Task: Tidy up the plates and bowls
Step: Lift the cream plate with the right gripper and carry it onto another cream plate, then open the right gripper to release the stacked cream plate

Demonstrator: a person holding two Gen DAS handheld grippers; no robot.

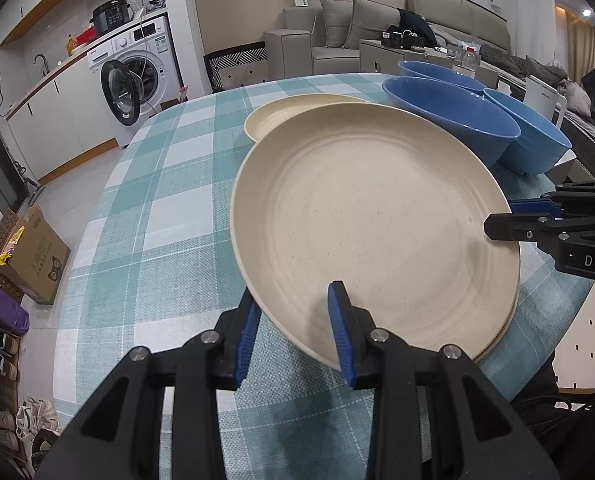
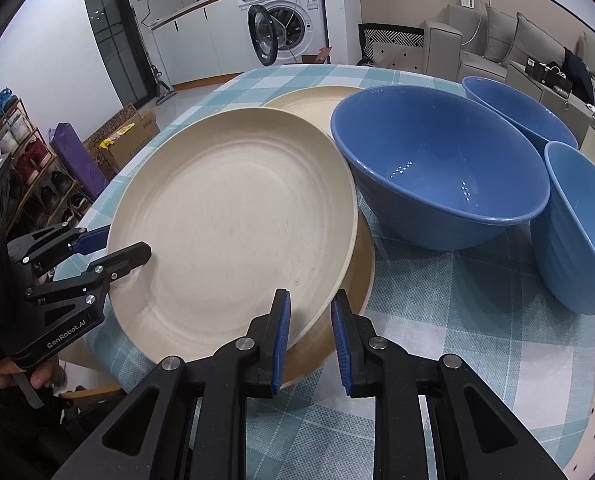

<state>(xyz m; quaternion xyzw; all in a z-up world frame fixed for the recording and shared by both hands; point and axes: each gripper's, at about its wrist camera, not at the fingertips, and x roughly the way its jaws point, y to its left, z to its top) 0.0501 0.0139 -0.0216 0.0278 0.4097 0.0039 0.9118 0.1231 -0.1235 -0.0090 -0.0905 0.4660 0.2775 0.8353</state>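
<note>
A wide, speckled cream plate (image 1: 373,220) is pinched at opposite rims by the left gripper (image 1: 295,326) and right gripper (image 2: 309,330).

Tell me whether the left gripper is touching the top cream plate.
Touching. The right wrist view shows the left gripper clamped on the rim of the top plate, one finger above and one below; the left wrist view shows its pads straddling that rim.

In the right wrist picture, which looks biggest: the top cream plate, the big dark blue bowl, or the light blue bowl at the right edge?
1. Top cream plate, though it sits nearest the camera.
2. Dark blue bowl.
3. Light blue bowl, partly cut off, so its full size is unsure.
</note>
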